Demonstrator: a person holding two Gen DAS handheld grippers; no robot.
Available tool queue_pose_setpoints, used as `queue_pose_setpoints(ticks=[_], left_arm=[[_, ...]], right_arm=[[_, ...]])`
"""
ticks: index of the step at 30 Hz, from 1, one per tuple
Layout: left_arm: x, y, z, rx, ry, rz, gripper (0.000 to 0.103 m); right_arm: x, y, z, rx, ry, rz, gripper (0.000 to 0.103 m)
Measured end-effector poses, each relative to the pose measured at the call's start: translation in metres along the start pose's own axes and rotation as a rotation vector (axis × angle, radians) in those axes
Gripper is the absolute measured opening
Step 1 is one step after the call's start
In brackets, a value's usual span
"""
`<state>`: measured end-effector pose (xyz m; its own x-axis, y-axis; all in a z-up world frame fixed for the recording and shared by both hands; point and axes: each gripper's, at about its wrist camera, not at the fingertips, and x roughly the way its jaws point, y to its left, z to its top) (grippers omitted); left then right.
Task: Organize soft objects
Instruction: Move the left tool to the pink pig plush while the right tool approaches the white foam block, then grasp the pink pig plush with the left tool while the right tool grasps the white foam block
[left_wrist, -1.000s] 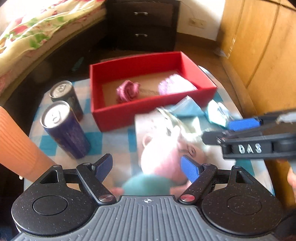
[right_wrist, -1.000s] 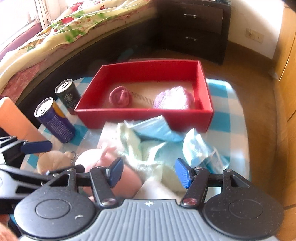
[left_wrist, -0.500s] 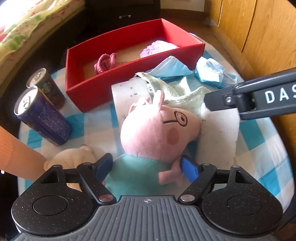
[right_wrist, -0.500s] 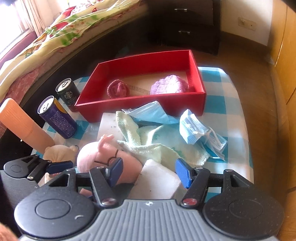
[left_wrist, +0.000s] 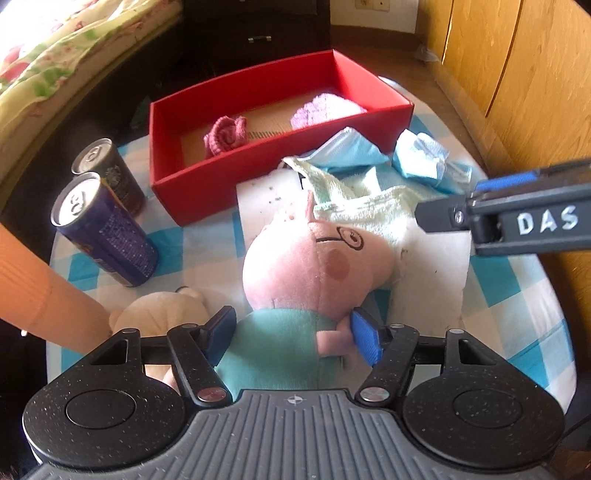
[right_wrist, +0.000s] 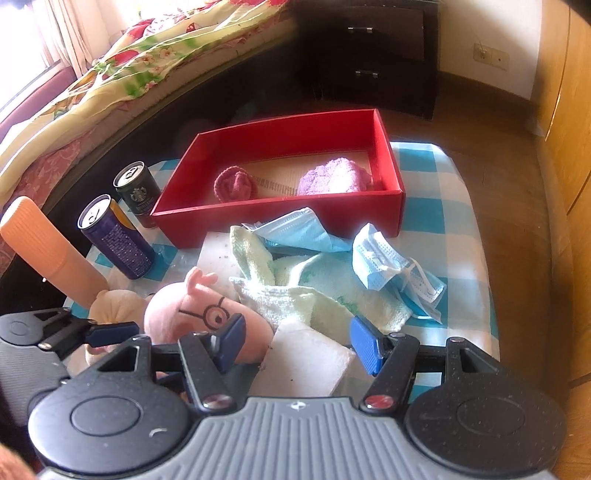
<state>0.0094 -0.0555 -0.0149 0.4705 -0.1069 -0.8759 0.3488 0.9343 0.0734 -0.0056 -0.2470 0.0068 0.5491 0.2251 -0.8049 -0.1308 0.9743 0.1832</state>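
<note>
A pink pig plush (left_wrist: 314, 266) with a teal body lies on the checked cloth, its head on a white foam block (left_wrist: 432, 280). My left gripper (left_wrist: 293, 338) straddles its teal body with the jaws closing; the right pad is at the pig's arm, and no firm squeeze shows. My right gripper (right_wrist: 298, 345) hovers open over the foam block and the pig's snout (right_wrist: 192, 314). A pale green towel (left_wrist: 362, 206) and two blue face masks (left_wrist: 347, 151) lie behind. The red box (left_wrist: 280, 181) holds a pink knit rosette (left_wrist: 225, 134) and a purple knit piece (left_wrist: 325, 109).
A beige plush (left_wrist: 159, 314) lies left of the pig. Two drink cans (left_wrist: 103, 236) stand at the left beside the box, and an orange cylinder (left_wrist: 37, 288) leans in front of them. A bed, a dark dresser and a wooden wardrobe surround the small table.
The left gripper has come down and closer over the pig plush, and its jaws have narrowed around the teal body. The right gripper has stayed over the foam block at the same width.
</note>
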Motion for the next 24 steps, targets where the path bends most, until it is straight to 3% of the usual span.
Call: queue_pose_setpoints(ticks=[11,15,17,20,24], left_arm=[[-0.015,0.025,-0.009,-0.082,-0.019,-0.024,0.064],[-0.019,0.036,-0.012,-0.147,-0.022,-0.091,0.064],[-0.023,0.033,-0.013,-0.127,-0.037,-0.078,0.064],[-0.025,0.021,-0.015,-0.051,-0.065,0.001,0.064],[-0.021,0.016,-0.014,-0.039,-0.057,-0.010,0.063]], right_arm=[[0.018,-0.007,-0.008,0.016,0.062,-0.018,0.041],[0.025,-0.006,-0.011,0.001,0.079,-0.034,0.041],[0.027,-0.008,-0.012,0.012,0.090,-0.037,0.041],[0.026,-0.011,-0.013,0.028,0.088,-0.038,0.041],[0.027,-0.011,-0.018,0.048,0.105,-0.017,0.044]])
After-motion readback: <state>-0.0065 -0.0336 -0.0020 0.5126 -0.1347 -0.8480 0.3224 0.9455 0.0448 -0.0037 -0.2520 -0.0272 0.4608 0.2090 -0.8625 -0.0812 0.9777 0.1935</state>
